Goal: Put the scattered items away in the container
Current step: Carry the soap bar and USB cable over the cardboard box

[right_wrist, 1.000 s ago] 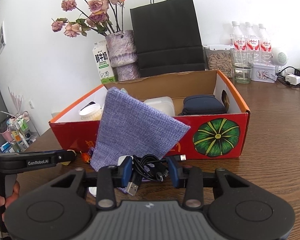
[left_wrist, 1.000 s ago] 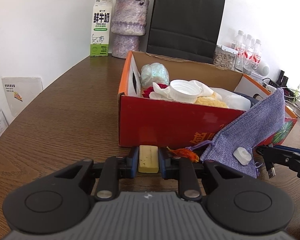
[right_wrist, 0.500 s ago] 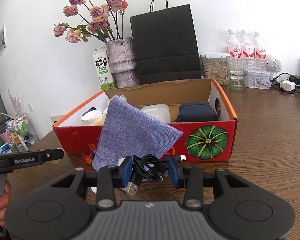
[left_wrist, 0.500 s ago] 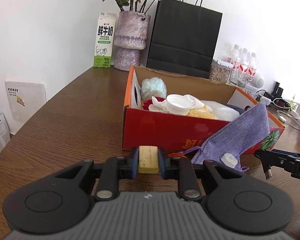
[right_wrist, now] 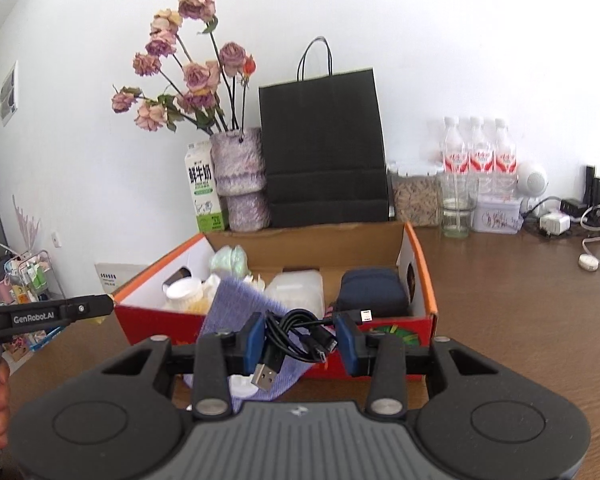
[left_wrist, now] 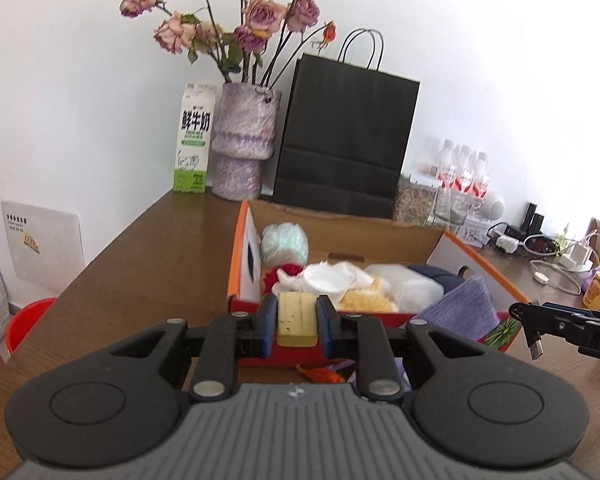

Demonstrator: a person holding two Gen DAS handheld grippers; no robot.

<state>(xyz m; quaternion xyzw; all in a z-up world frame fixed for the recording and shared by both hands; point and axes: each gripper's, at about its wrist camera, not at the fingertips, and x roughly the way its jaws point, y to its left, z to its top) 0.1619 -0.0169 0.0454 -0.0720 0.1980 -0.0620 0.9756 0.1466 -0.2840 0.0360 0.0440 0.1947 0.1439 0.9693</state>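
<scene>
The left hand-held gripper [left_wrist: 297,320] is staying clamped on a yellow block [left_wrist: 296,317], its blue pads pressing both sides. It is now riding higher than a second ago: the block is showing against the near rim of the red cardboard box [left_wrist: 244,264] rather than down by the box's front wall, and the box's contents are coming into view from above. An orange trinket [left_wrist: 322,375] is lying on the worktop [left_wrist: 148,264] below the gripper.

The right hand-held gripper [right_wrist: 301,339] is staying closed on a coiled black USB cable [right_wrist: 296,330], one plug dangling beneath. It too is sitting higher than before, with the cable level with the box's front rim. The purple cloth pouch [right_wrist: 242,304] is leaning against the box front as earlier, a white cap [right_wrist: 242,386] lying at its foot.
</scene>
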